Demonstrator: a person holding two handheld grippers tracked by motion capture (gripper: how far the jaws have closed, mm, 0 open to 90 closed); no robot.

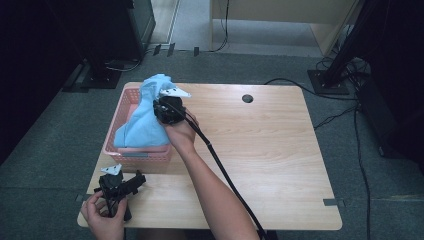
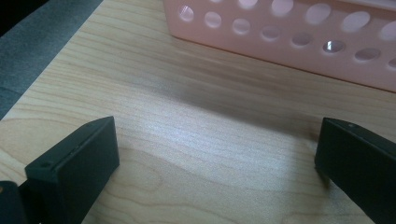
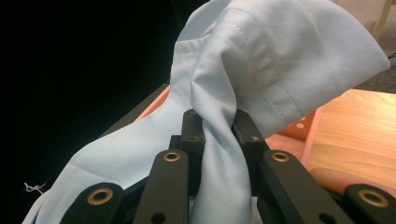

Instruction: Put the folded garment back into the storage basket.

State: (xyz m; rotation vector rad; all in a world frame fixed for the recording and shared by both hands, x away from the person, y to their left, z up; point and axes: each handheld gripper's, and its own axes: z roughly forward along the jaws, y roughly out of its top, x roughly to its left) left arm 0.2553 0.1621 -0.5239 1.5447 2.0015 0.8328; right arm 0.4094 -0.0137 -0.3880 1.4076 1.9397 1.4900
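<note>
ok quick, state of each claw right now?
Left claw: open, nothing between its jaws, over bare table near the pink basket.
Right claw: shut on the light blue cloth.

table's right half open; basket blocks left.

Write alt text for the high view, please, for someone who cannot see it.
Seen from above, a person's right gripper is clamped on a light blue cloth that drapes into a pink basket at the left of a wooden table. The left gripper rests near the table's front left corner, jaws open and holding nothing.
</note>
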